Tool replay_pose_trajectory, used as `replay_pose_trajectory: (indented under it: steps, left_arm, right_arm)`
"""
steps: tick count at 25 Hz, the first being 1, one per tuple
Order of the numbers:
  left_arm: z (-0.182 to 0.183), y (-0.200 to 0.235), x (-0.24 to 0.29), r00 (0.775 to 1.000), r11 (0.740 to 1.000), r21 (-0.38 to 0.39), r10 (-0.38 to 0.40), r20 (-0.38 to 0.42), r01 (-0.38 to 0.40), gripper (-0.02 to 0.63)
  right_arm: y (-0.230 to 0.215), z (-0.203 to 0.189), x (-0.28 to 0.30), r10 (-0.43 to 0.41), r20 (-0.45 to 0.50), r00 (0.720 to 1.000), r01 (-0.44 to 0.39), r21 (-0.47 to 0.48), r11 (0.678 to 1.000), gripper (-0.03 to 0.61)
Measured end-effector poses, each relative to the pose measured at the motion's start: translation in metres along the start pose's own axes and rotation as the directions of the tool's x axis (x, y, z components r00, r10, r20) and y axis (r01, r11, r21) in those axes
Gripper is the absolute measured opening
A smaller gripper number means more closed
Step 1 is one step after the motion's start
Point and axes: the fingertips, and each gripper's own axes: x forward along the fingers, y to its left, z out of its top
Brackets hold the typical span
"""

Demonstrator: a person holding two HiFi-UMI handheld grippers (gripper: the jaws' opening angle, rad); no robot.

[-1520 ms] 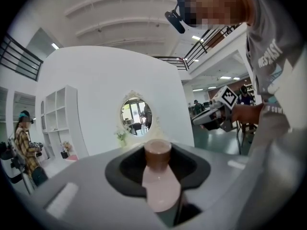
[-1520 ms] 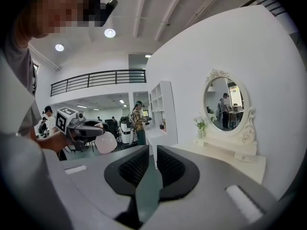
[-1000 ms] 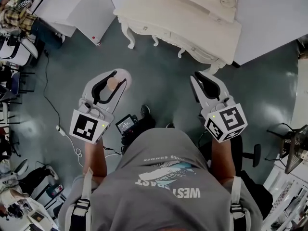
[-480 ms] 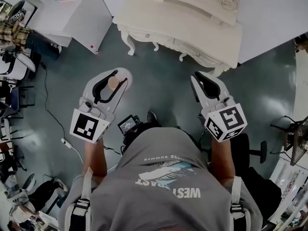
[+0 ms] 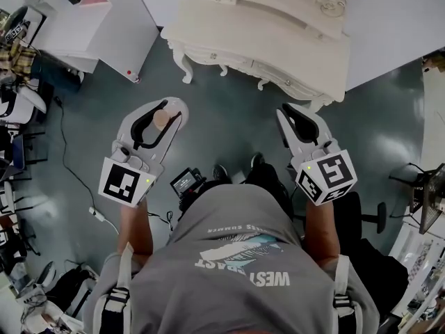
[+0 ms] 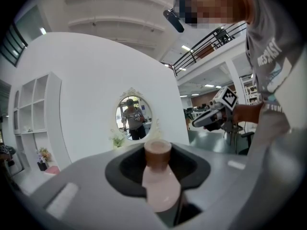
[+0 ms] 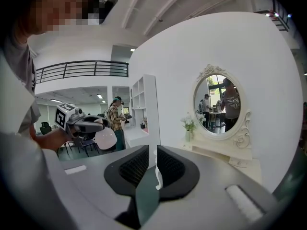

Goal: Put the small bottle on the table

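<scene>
A small pale pink bottle [image 5: 161,119] with a brown cap [image 6: 157,152] sits between the jaws of my left gripper [image 5: 169,108], which is shut on it; the cap points forward in the left gripper view. My right gripper [image 5: 290,111] is held level with it on the right, its black pads [image 7: 168,166] almost together and nothing between them. The cream carved dressing table [image 5: 278,40] stands ahead of both grippers. Its oval mirror [image 7: 218,102] and a small vase of flowers [image 7: 187,126] show in the right gripper view.
A white cabinet [image 5: 104,12] stands left of the table, beside a white shelf unit [image 6: 36,123]. Cables [image 5: 66,138] and chairs line the left floor, and an office chair [image 5: 368,221] stands at the right. A person in a plaid shirt [image 7: 115,121] stands further back.
The person has walked forward, so the dressing table is a little nearer and the floor clutter has slid back. Both grippers keep their pose, and the left still holds the bottle.
</scene>
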Motion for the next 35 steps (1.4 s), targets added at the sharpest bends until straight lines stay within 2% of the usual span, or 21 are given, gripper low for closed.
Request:
replay_pose_trajectory:
  steps: [7,17,28,35]
  left_arm:
    - [-0.004,0.021,0.031,0.999,0.999,-0.012,0.040,-0.004,-0.040,0.126]
    - [0.006,0.053,0.079,0.987,0.987,-0.044,0.156,-0.042,-0.157,0.126]
    - [0.014,0.064,0.141,0.963,0.964,-0.064,0.253,-0.090,-0.259,0.126]
    - [0.029,0.056,0.171,0.951,0.952,-0.051,0.296,-0.094,-0.302,0.126]
  right_arm:
    - [-0.027,0.002,0.038,0.051,-0.014,0.999,-0.052,-0.006,0.999,0.055]
    - [-0.081,0.031,0.098,0.167,-0.020,0.986,-0.167,-0.037,0.985,0.054]
    - [-0.146,0.043,0.142,0.279,-0.029,0.960,-0.280,-0.045,0.959,0.054]
    - [-0.180,0.051,0.144,0.319,-0.021,0.948,-0.320,-0.059,0.946,0.052]
